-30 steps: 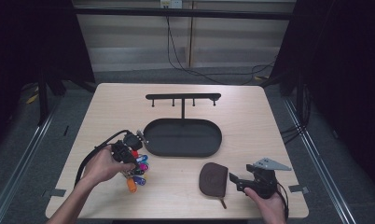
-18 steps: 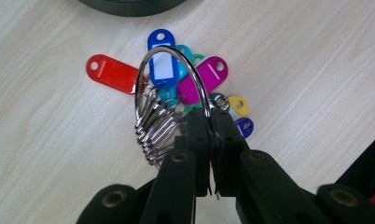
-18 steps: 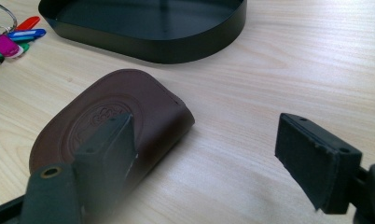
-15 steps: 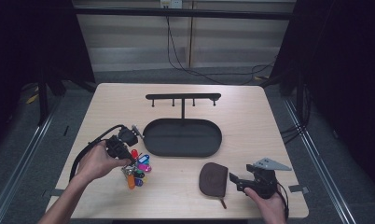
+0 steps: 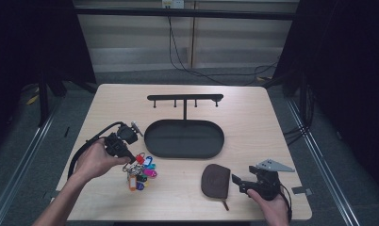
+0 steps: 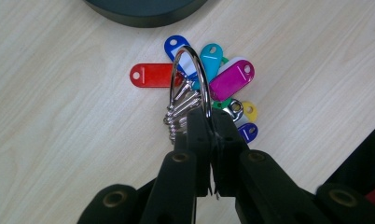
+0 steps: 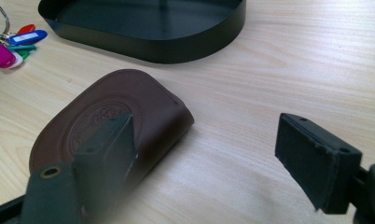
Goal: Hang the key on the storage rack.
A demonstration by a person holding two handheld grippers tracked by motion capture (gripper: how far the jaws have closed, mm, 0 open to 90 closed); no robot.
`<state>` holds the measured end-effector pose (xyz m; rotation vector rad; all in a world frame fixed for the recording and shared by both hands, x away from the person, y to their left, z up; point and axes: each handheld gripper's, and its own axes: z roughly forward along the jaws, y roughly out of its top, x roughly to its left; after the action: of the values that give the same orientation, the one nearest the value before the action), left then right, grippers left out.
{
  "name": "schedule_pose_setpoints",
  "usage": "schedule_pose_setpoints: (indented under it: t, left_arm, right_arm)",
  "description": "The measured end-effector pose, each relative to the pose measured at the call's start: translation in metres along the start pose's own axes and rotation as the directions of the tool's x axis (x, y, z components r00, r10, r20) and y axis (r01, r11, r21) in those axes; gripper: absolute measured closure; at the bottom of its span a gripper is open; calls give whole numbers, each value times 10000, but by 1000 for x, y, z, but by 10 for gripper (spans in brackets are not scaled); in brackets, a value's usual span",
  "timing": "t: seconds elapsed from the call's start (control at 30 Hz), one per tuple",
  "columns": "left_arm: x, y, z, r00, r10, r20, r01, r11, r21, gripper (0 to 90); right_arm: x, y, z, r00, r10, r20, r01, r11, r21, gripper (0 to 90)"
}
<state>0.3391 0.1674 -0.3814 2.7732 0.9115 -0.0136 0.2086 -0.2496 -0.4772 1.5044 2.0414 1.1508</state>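
Metal key ring (image 6: 189,79) pinched, left gripper (image 6: 205,122) | brown pouch (image 7: 112,122) beside right gripper (image 7: 209,154)

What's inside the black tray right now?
The tray looks empty: bare dark floor in the high view. In the right gripper view its near wall hides part of the floor. The key ring lies outside it.

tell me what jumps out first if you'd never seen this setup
The bunch of coloured key tags near the table's left front, its metal ring pinched in the shut left gripper. Next the black oval tray at the table's middle, with a hook rack standing behind it. Right of the tags lies a brown leather pouch, with the open right gripper beside it.
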Motion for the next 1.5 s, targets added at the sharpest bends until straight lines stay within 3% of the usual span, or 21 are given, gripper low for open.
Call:
schedule_pose_setpoints:
  t: [0.2, 0.67, 0.73, 0.9, 1.5]
  left_arm:
    - [-1, 2, -8, 9998, 115, -183, -116, 9999, -42, 879]
    - [-3, 8, -23, 9998, 177, -112, -174, 9996, 231, 880]
    - [-2, 8, -26, 9997, 241, -29, -241, 9996, 178, 880]
    - [2, 9, -34, 10000, -19, -62, 19, 10000, 47, 880]
    - [-4, 16, -61, 9992, 391, 63, -389, 9986, -354, 880]
  right_arm:
    - [0, 0, 0, 10000, 6, -9, -6, 10000, 36, 202]
    - [0, 0, 0, 9999, -41, -147, 42, 10000, 90, 203]
    - [0, 0, 0, 9999, -44, -145, 46, 9999, 108, 203]
    - [-1, 0, 1, 9999, -19, -137, 21, 9999, 113, 203]
    - [-1, 0, 1, 10000, 15, -59, -14, 9999, 168, 203]
